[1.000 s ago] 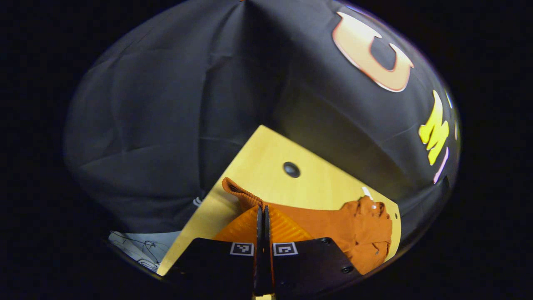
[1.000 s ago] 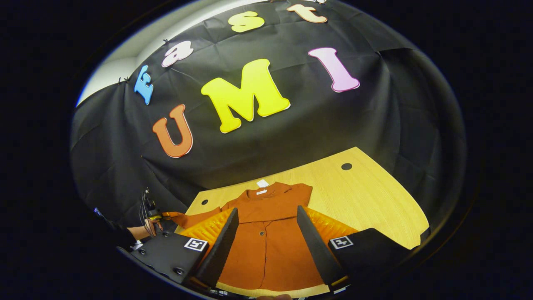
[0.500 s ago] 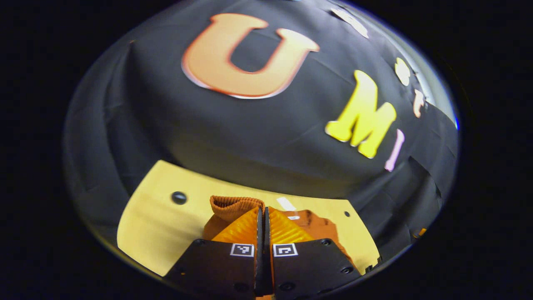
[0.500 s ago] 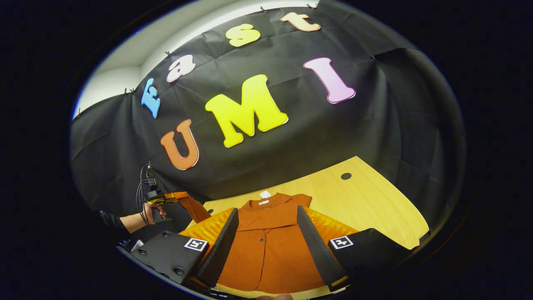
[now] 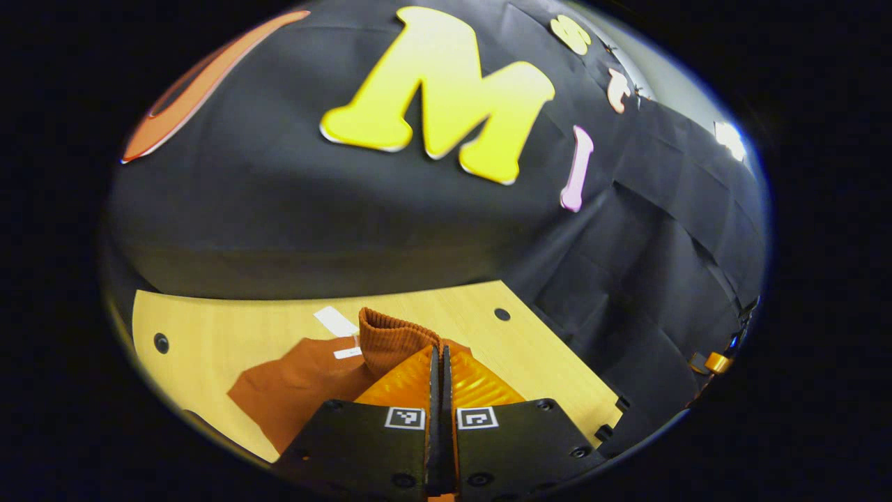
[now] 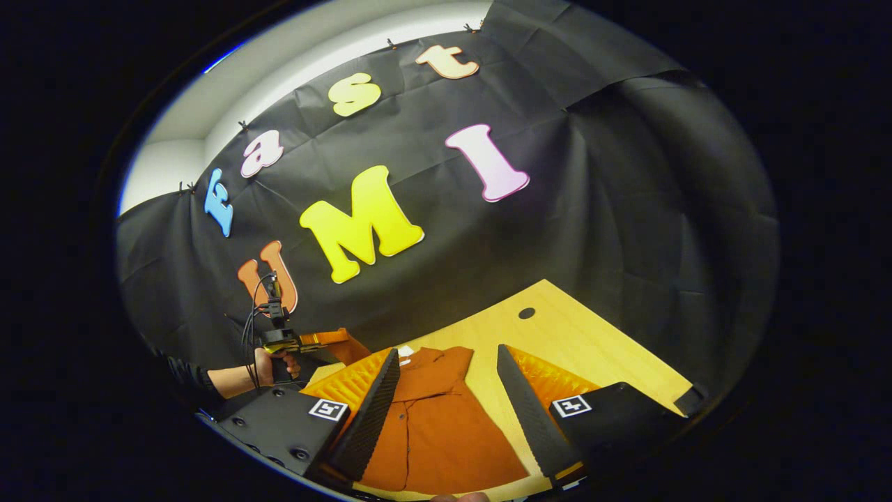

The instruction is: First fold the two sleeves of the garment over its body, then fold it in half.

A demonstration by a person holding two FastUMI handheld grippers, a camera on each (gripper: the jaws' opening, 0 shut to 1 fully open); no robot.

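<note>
An orange button-front garment (image 6: 435, 425) lies flat on the wooden table (image 6: 592, 348), collar toward the wall. My left gripper (image 5: 439, 352) is shut on the ribbed cuff (image 5: 390, 338) of one sleeve, held above the garment body (image 5: 293, 383) near the white collar label (image 5: 334, 321). In the right gripper view, that left gripper (image 6: 306, 343) hangs in a hand (image 6: 272, 362) at the left, with the sleeve (image 6: 345, 343) lifted off the table. My right gripper (image 6: 446, 411) stands open above the garment's lower front, nothing between its fingers.
The table (image 5: 209, 328) has small dark holes (image 5: 162, 342) (image 6: 527, 313) near its corners. Black cloth walls stand close behind and to the sides. Bare wood lies to the right of the garment in the right gripper view.
My left gripper has lifted the sleeve cuff and swung it in over the garment body. My right gripper has stayed open and shifted slightly right.
</note>
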